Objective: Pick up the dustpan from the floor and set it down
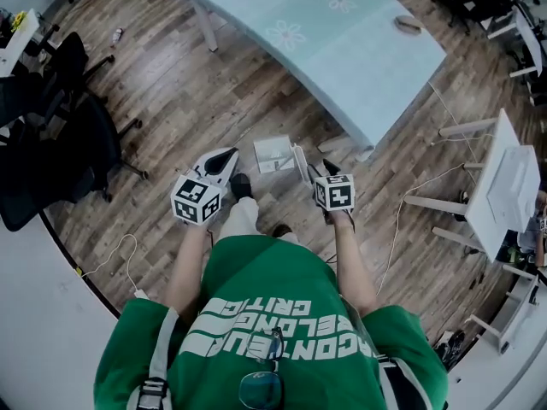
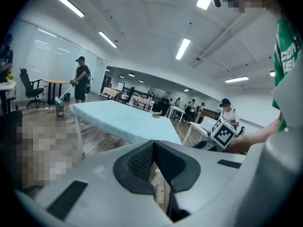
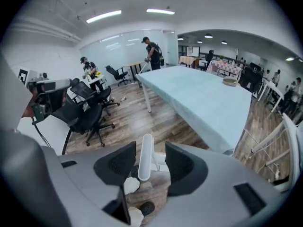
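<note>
- Now, the right gripper [image 3: 150,149] is wide open. The dustpan's white handle [image 3: 147,159] stands upright between its jaws with a gap on each side, so nothing is gripped.
- Just below and beyond those jaws the dustpan [image 1: 274,154] rests on the floor [image 1: 197,92], near the person's shoe [image 1: 242,184].
- Off to that gripper's left, the left gripper [image 2: 153,144] is closed to a slit and empty.
- Farther out, past the dustpan, stands the table [image 1: 342,32].
- Step, as I judge it: the dustpan is down and unheld. This is either just before the grasp or just after the set-down, and I cannot tell which.
- Next move: if it is a grasp, keep the handle centred, close on it and lift straight. If the set-down is done, draw back without knocking the handle.
- Hidden: the right gripper's jaws cover most of the pan, so whether it lies flat is unclear. The left gripper view shows none of it.
</note>
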Available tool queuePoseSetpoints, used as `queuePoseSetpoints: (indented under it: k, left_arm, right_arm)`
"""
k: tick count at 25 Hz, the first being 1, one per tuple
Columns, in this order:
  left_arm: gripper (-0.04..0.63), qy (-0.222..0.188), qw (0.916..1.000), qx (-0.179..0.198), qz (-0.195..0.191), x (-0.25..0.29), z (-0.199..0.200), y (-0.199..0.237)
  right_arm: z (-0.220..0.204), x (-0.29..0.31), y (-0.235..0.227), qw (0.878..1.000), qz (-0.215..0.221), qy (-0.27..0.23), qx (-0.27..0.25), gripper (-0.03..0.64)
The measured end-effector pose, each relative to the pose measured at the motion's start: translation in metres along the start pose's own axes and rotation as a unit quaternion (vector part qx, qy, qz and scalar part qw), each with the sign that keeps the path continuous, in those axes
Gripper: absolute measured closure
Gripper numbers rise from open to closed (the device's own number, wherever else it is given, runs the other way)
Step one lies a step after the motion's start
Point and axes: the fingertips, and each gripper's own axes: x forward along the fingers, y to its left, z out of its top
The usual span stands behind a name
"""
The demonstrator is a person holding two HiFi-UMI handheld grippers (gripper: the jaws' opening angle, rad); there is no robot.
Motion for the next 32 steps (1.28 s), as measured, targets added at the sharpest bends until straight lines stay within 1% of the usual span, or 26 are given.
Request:
queuePoseSetpoints:
  k: [4,8,11,14,17,24,27,32]
  left_arm:
    - [0.603,-0.008,0.9999,0.007,0.006,-0.008,-0.008,-0.038]
    - [0.603,-0.018,0.9996,0.022,0.002,-0.014,-0.012,-0.079]
    - [0.603,-0.023,0.9993,0.028,-0.001,-0.019,-0.018,-0.111]
    - [0.602,-0.028,0.9991,0.030,-0.005,-0.022,-0.025,-0.141]
    - [0.602,-0.031,0.9988,0.037,-0.013,-0.023,-0.030,-0.169]
    - [0.602,-0.027,0.9980,0.047,-0.032,-0.022,-0.033,-0.217]
    - [0.602,-0.033,0.9973,0.052,-0.041,-0.023,-0.028,-0.227]
    - [0.603,-0.029,0.9965,0.053,-0.058,-0.028,-0.028,-0.231]
  right_arm:
    - [-0.013,-0.045,-0.009,0.999,0.003,-0.049,-0.001,0.432]
    - [-0.024,-0.086,-0.019,0.996,-0.011,-0.089,-0.003,0.507]
    - [-0.037,-0.119,-0.024,0.993,-0.025,-0.119,-0.008,0.578]
    - [-0.056,-0.146,-0.029,0.989,-0.029,-0.142,-0.008,0.604]
    - [-0.071,-0.170,-0.036,0.987,-0.030,-0.160,0.002,0.609]
    - [-0.087,-0.226,-0.042,0.979,-0.024,-0.201,0.030,0.609]
    - [-0.087,-0.239,-0.040,0.976,-0.025,-0.212,0.031,0.609]
    - [-0.091,-0.242,-0.026,0.976,-0.018,-0.213,0.045,0.609]
